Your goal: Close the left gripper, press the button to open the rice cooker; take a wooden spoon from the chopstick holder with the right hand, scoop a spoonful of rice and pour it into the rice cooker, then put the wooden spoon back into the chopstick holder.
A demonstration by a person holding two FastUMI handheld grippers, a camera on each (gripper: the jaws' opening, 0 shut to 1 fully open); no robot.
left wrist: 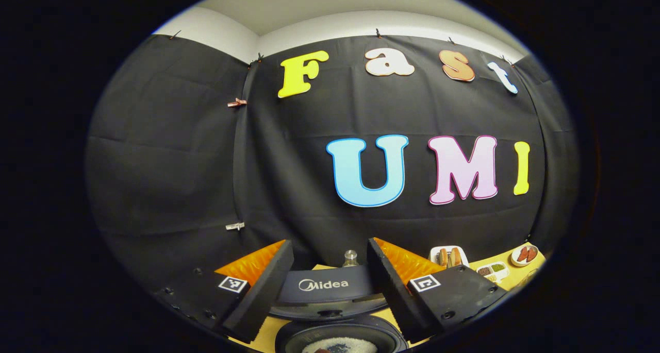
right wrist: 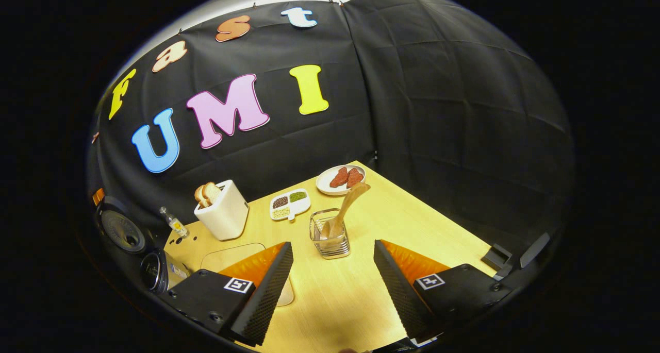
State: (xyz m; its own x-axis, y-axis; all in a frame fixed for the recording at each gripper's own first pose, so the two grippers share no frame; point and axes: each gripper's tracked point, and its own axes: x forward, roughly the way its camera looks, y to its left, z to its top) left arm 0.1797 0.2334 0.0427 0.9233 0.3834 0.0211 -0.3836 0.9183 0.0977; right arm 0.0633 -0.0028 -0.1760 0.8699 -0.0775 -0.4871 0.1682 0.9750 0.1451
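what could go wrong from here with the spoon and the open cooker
1. The wooden spoon leans steeply out of the chopstick holder, which looks light; a nudge from the open right gripper might tip both.
2. The rice cooker stands open with rice in the pot, its raised lid between the left gripper's fingers; a bump might drop the lid.

Ahead of the right hand-held gripper (right wrist: 330, 286), whose fingers stand wide apart, bare table (right wrist: 412, 224) runs straight to the chopstick holder (right wrist: 330, 237), where the wooden spoon (right wrist: 346, 206) leans up and away. Beyond it, to the left, stand a toaster (right wrist: 223, 211) and a divided dish (right wrist: 290, 203). The left hand-held gripper (left wrist: 330, 286) hangs over the open rice cooker (left wrist: 337, 340), its raised lid (left wrist: 325, 286) just ahead between the spread fingers.
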